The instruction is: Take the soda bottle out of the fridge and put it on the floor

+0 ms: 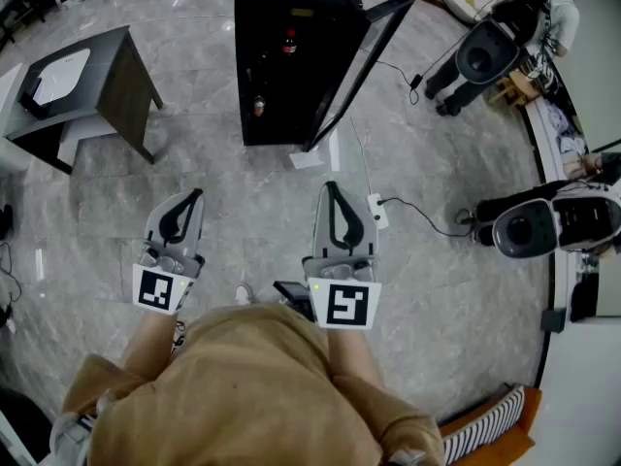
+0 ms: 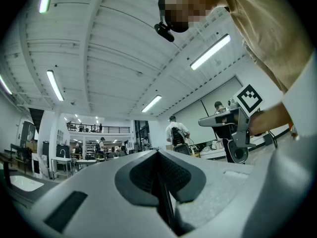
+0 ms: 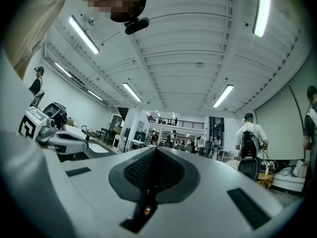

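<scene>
A black fridge [image 1: 291, 8] stands on the floor ahead with its glass door [image 1: 354, 66] swung open to the right. Inside it I see a bottle with red on it [image 1: 289, 42] on an upper shelf and a smaller orange-brown bottle [image 1: 258, 106] lower down. Both grippers are well short of the fridge, held up in front of the person's body. The left gripper [image 1: 197, 194] [image 2: 158, 152] is shut and empty. The right gripper [image 1: 332, 186] [image 3: 156, 150] is also shut with nothing in it. Both gripper views look up at the ceiling.
A dark table [image 1: 116, 76] with a white tray stands at the left. Two wheeled robot bases [image 1: 485, 51] [image 1: 529, 226] are at the right. A cable and power strip [image 1: 376, 210] lie on the marble floor near the right gripper, and a white sheet [image 1: 306, 158] lies by the door.
</scene>
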Demonstrator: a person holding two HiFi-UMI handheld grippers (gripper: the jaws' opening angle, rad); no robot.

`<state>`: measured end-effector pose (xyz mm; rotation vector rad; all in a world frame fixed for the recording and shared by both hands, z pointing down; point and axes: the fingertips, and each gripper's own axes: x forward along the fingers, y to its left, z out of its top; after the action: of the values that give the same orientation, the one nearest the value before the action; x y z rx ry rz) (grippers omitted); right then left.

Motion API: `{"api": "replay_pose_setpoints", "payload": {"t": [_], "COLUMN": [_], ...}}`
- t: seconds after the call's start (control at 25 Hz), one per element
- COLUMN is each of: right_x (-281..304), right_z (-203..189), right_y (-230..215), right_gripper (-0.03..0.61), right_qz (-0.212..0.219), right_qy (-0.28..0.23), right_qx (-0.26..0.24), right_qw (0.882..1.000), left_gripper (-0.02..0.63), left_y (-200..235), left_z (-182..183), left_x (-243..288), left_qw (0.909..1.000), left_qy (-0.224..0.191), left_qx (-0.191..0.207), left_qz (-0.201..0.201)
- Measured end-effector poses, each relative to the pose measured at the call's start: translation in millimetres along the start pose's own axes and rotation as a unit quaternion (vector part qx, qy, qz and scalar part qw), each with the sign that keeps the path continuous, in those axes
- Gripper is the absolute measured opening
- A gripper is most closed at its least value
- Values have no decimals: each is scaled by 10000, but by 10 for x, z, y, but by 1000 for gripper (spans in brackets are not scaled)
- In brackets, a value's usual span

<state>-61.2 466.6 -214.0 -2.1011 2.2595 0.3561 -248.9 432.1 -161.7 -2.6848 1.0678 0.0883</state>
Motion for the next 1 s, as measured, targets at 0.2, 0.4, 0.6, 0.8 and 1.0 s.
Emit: {"api": "replay_pose_setpoints", "payload": {"t": [0.2, 0.4, 0.6, 0.8, 1.0], "right_x": [51, 117, 161, 168, 244], "right_z": [38, 122, 149, 167, 36], "right_y": [100, 302, 424, 574, 408], "right_gripper": [0, 0, 2, 2, 2], "right_qz": [73, 118, -29, -68, -274], "right_qy": [58, -63, -118, -89, -57], "right_qx": [41, 36, 10, -68, -68], "right_qw": [9999, 9999, 9999, 9999, 9996], "left_gripper": [2, 2, 2, 2, 2], "left_y": [70, 223, 386, 414, 424], "left_z": [47, 24, -29, 40, -107], "left_x": [-77, -240, -318, -271, -92], "left_qw": [10000, 9999, 9999, 9993, 9990], "left_qy": [5, 69, 32, -234, -171], "left_qx": [21, -41, -104, -291, -401], "left_qz": [43, 111, 127, -21, -110]}}
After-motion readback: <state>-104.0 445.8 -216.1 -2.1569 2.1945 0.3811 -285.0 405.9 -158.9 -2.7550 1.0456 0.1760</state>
